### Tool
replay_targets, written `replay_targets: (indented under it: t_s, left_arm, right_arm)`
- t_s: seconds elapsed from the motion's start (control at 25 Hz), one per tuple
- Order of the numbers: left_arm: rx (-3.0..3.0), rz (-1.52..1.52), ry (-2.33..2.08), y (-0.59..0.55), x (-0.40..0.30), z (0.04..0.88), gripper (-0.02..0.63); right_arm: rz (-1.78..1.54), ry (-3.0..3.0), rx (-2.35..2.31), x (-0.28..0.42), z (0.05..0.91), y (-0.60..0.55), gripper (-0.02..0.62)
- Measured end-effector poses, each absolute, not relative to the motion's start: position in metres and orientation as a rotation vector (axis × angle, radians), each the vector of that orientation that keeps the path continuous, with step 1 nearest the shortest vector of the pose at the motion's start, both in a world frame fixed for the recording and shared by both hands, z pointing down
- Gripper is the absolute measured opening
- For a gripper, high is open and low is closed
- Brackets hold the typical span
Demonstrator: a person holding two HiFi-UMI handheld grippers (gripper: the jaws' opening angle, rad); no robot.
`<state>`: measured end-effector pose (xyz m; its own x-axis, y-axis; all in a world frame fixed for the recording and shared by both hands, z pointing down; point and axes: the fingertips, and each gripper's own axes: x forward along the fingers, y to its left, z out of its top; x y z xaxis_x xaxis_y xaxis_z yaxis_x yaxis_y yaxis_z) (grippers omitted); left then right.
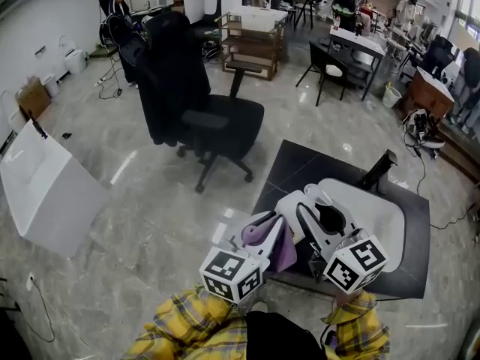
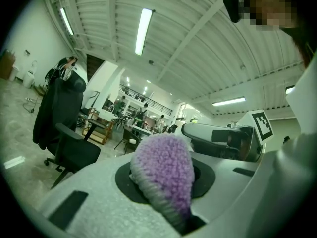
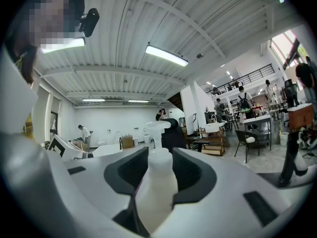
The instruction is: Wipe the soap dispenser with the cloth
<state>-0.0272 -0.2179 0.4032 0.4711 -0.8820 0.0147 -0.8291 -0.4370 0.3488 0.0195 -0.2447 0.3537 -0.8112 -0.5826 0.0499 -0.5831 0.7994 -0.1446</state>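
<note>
Right gripper (image 3: 157, 192) clamps the white plastic soap dispenser (image 3: 157, 180), left gripper (image 2: 166, 182) pinches the fuzzy purple cloth (image 2: 163, 170); pressing cloth to bottle likely comes next.

Count taken from the sink (image 1: 375, 216) as reference: one sink, one black faucet (image 1: 379, 168) at its far rim, both on one dark counter (image 1: 300, 167). At the sink's near edge, two claws, the left claw (image 1: 268, 227) and the right claw (image 1: 321, 220), carrying one purple cloth (image 2: 163, 170) and one white soap dispenser (image 3: 156, 182) respectively. Beyond the sink, on the floor, one black office chair (image 1: 225, 118) with one dark garment (image 1: 169, 81) draped over its back.
</note>
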Motion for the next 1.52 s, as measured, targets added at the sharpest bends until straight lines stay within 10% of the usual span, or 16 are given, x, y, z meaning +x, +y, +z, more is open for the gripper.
replay_targets:
  t_s: [1.52]
  left_arm:
    - [2.21, 0.101, -1.431, -0.231, -0.031, 0.54, 0.057]
  right_arm:
    - [0.23, -2.983, 0.951, 0.02, 0.355, -0.246, 0.14]
